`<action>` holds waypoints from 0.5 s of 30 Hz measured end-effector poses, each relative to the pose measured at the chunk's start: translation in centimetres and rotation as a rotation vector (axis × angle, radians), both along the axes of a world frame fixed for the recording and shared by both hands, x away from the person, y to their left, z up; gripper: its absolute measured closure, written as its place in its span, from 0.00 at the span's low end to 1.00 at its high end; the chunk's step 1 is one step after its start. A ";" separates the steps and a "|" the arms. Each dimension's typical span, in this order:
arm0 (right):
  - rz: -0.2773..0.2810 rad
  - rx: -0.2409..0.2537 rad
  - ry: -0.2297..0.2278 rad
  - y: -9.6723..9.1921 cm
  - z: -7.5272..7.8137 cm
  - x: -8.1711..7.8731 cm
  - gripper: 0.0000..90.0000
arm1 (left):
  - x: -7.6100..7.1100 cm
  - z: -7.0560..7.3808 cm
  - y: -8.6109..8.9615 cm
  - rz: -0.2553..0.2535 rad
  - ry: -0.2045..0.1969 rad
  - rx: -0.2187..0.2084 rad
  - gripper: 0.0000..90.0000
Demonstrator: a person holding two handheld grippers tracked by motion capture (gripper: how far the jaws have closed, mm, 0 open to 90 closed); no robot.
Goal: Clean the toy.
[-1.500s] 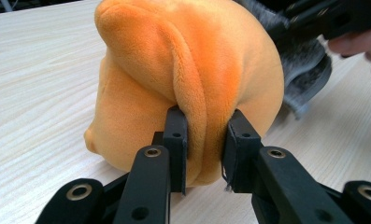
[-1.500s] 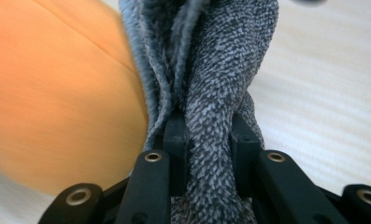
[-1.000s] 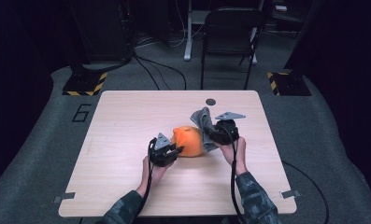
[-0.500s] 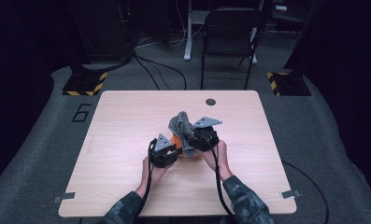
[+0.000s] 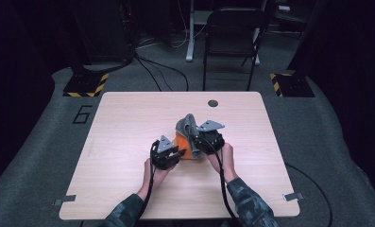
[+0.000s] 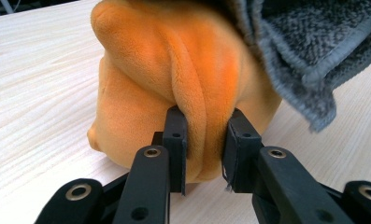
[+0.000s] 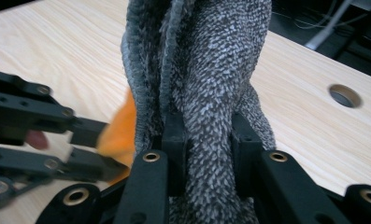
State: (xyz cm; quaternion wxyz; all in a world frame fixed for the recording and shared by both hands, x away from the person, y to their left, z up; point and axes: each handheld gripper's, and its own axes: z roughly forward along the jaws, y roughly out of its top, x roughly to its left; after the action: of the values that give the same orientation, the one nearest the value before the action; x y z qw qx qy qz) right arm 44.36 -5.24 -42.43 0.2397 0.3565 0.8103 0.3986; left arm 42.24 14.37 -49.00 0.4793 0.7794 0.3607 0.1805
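The orange plush (image 5: 187, 147) lies a little right of the middle of the table (image 5: 128, 123), toward the near half, well clear of every edge. The left gripper (image 5: 179, 153) comes at it from the person's left, and its jaws are pinched on a soft fold of the plush (image 6: 192, 116), the pads pressed into the fabric on both sides. In the left gripper view the plush rests on the wood, with its rounded end to the left.

The right gripper (image 5: 194, 142) is closed tight on a bunched grey cloth (image 5: 187, 125). In the right gripper view the cloth (image 7: 206, 93) stands up between the jaws in a thick twisted column. Its folds hang over the top and far side of the plush; whether they press on the plush or merely drape there is hard to say from above.

The two grippers sit close together with little room between them. Open tabletop lies all round: a broad bare stretch to the left, a narrower one to the right, and free wood toward the far edge, where a round hole (image 5: 213, 103) sits. A chair (image 5: 232, 38) stands beyond that edge.
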 end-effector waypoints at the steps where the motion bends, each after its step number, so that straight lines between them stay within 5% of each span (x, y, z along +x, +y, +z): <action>1: -0.011 -0.008 0.006 -0.2 0.0 -0.1 0.80 | 0.0 0.0 0.0 0.001 0.003 -0.002 0.81; 15: -0.119 0.007 0.080 -3.3 -1.6 1.2 0.80 | 0.1 -0.1 0.1 -0.007 0.009 -0.004 0.81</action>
State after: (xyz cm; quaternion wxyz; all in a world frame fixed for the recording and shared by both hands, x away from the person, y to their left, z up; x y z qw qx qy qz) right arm 45.57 -8.50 -43.99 0.2291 0.4205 0.7952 0.3719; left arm 42.33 14.45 -49.13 0.4800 0.7806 0.3603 0.1746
